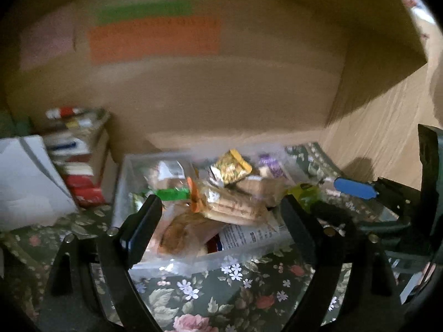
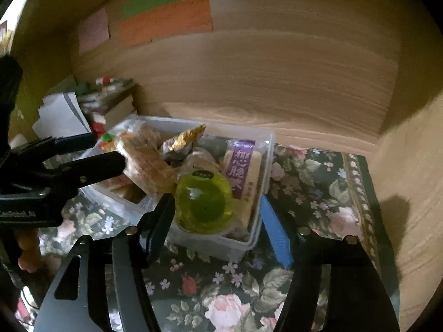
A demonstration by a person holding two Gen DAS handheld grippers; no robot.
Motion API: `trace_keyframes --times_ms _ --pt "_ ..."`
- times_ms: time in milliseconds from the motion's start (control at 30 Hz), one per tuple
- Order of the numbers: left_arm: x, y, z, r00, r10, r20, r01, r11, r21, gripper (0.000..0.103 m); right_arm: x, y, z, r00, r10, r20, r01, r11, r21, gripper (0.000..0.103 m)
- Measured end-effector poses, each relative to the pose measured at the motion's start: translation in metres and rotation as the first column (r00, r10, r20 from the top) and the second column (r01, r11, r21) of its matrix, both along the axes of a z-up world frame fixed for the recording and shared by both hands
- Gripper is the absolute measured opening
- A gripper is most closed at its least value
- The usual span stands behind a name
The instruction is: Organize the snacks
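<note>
Right gripper [image 2: 218, 218]: we are holding it spread wide around the green jelly cup [image 2: 203, 203] at frame centre, nothing clenched. Left gripper [image 1: 218, 221]: likewise released. Snacks are already filling the clear bin [image 2: 221, 244]; little seems left.

A clear rectangular plastic bin [image 2: 260, 149] sits on the floral-covered desk, filled with snacks: a green translucent jelly cup [image 2: 203, 203] at its near corner, a purple-labelled packet [image 2: 243, 166] beside it, a gold foil pouch [image 2: 182, 139], and a clear-wrapped biscuit pack [image 2: 146, 166] lying tilted.
</note>
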State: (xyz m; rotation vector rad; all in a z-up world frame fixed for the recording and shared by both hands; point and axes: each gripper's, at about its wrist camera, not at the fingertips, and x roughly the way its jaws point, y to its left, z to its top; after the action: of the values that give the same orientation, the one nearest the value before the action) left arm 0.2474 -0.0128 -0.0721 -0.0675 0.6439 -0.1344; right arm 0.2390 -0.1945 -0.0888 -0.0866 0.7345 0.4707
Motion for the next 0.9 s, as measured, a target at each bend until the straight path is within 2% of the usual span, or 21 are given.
trace_keyframes --times_ms 167,233,367,600,667,900 --pt "-0.043 0.006 0.039 0.989 0.038 0.141 -0.037 0.999 -0.011 0.088 -0.029 -0.011 0.043 0.994 -0.021 0.107 0.015 0.998 0.054 0.06" --pt "-0.061 0.01 0.054 0.979 0.051 0.198 -0.05 0.999 -0.011 0.088 -0.046 -0.015 0.063 0.984 -0.026 0.178 0.013 0.997 0.074 0.061" --pt "-0.099 0.011 0.078 0.952 0.078 0.295 -0.08 0.997 -0.004 0.088 -0.079 -0.021 0.093 0.964 -0.035 0.263 0.002 0.992 0.124 0.063" --pt "-0.152 0.012 0.099 0.916 0.106 0.387 -0.111 0.994 -0.011 0.089 -0.123 -0.016 0.118 0.927 -0.03 0.374 -0.026 0.989 0.143 0.063" --pt "-0.167 0.013 0.102 0.907 0.107 0.407 -0.112 0.994 -0.013 0.092 -0.134 -0.013 0.122 0.917 -0.031 0.397 -0.031 0.988 0.148 0.064" --pt "-0.198 0.011 0.113 0.887 0.117 0.446 -0.129 0.992 -0.004 0.1 -0.16 -0.01 0.129 0.899 -0.049 0.435 -0.033 0.983 0.18 0.083"
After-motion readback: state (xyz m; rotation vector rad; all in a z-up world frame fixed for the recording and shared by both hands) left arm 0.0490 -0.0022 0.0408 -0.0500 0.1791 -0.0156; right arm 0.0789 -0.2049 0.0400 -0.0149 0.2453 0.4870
